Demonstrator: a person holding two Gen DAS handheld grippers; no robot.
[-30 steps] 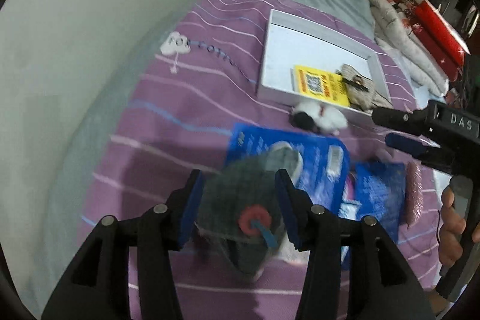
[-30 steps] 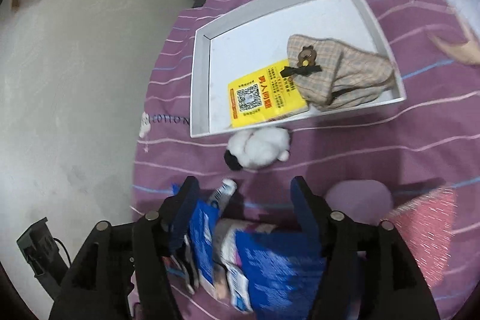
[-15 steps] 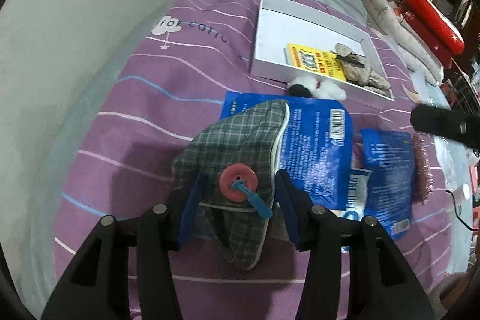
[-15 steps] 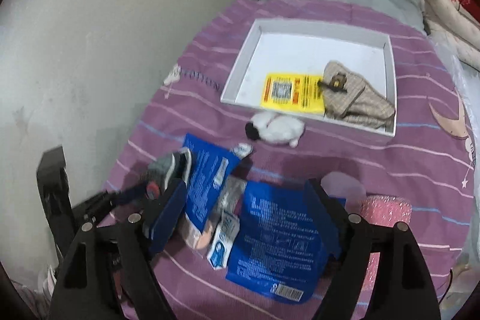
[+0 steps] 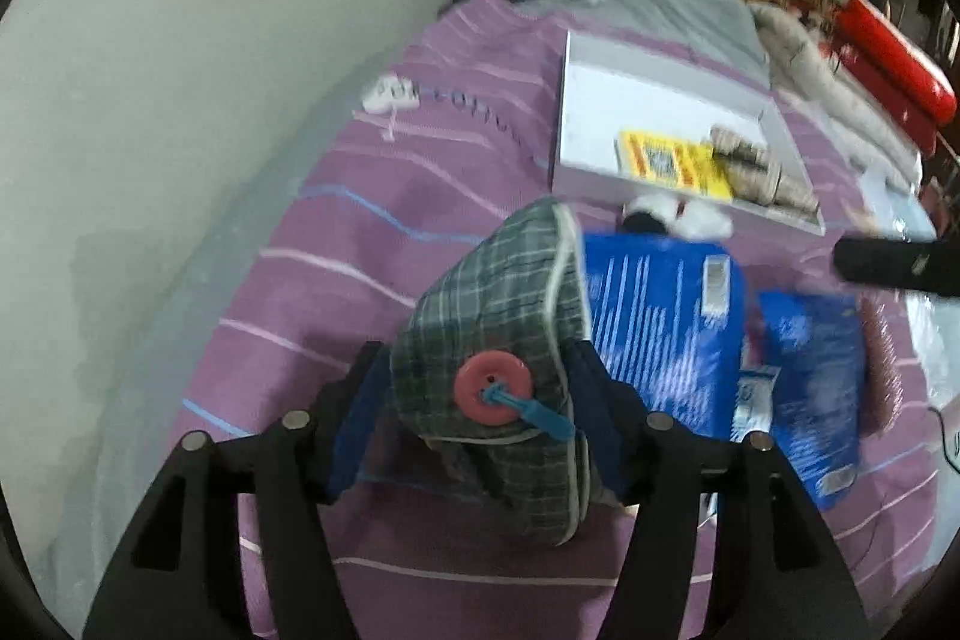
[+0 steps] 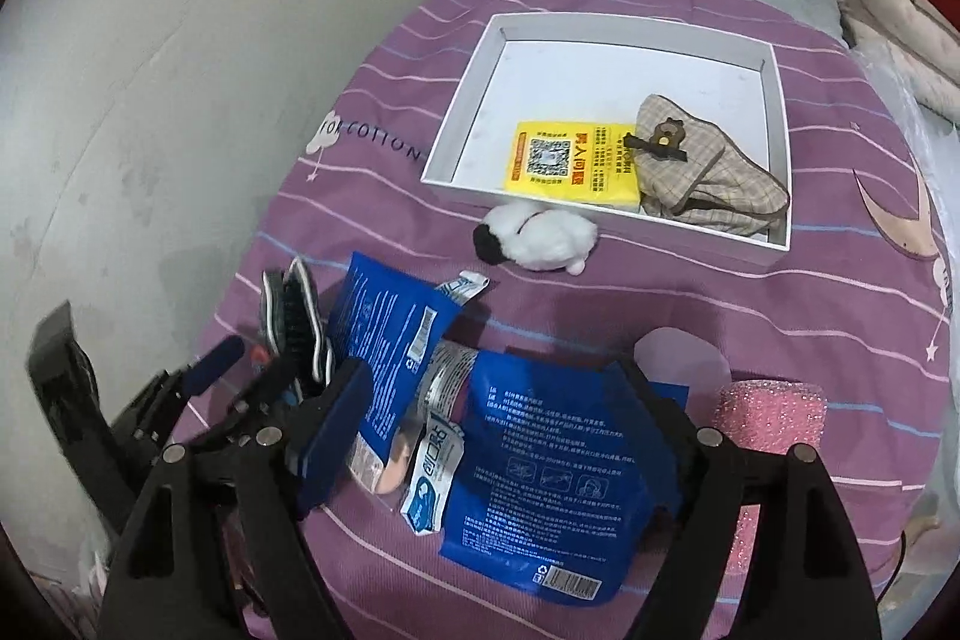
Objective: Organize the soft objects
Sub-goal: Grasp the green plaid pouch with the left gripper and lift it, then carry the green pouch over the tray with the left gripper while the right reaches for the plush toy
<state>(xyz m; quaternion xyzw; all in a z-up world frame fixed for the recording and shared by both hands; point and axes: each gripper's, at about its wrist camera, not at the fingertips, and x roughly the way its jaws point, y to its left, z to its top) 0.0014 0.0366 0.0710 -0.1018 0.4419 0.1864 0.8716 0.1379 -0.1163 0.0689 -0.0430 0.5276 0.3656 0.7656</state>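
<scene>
One thing is in your left gripper (image 5: 474, 412): the plaid pouch (image 5: 504, 340), squeezed between the blue pads and lifted off the bed (image 5: 336, 244). It hangs long and floppy below the pads, so it could slip out or swing if you move fast. Its low end could drag on the blue bags (image 6: 540, 466) and pull them along.

Your right gripper (image 6: 498, 436) is wide open and holds nothing; it hangs over the blue bags near the bed's front edge.

Going left to right, the pouch is near the bed's wall side. Then come the blue bags, and the white toy (image 6: 537, 235) just in front of the box (image 6: 456, 124), touching or nearly touching its front wall. The pink sponge (image 6: 771, 415) sits toward the bed's right edge.

The box is further back, in the middle of the bed. A yellow card (image 6: 567, 157) and a tan pouch (image 6: 708, 178) are already inside. The toy and the box wall stand in your way, so I think you must lift high to clear them.
</scene>
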